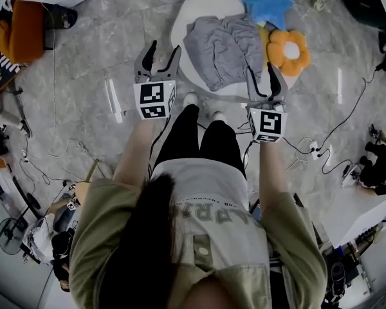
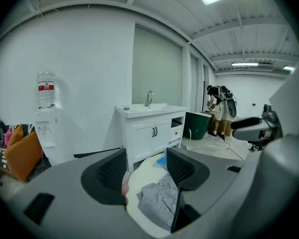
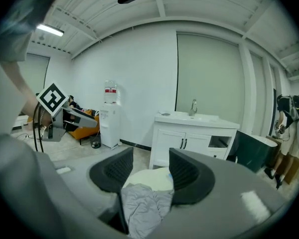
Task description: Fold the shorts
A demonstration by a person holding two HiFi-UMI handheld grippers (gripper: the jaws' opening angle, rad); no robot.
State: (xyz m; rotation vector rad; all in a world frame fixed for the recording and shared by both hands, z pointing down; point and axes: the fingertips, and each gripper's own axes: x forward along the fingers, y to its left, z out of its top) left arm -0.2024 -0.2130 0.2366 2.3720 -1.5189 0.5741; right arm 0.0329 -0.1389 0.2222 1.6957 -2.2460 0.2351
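Released, empty: left gripper [image 1: 165, 47], right gripper [image 1: 260, 68]. Risk of pinching one layer of crumpled grey shorts [image 1: 222, 47], dragging them off desk [image 1: 199, 5].

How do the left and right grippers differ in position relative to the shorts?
In the head view the left gripper shows against the floor, left of the table, while the right gripper shows at the table's near edge, beside the shorts. The left gripper view frames the shorts low and to the right between its jaws; the right gripper view frames them centred. Both are open and empty.
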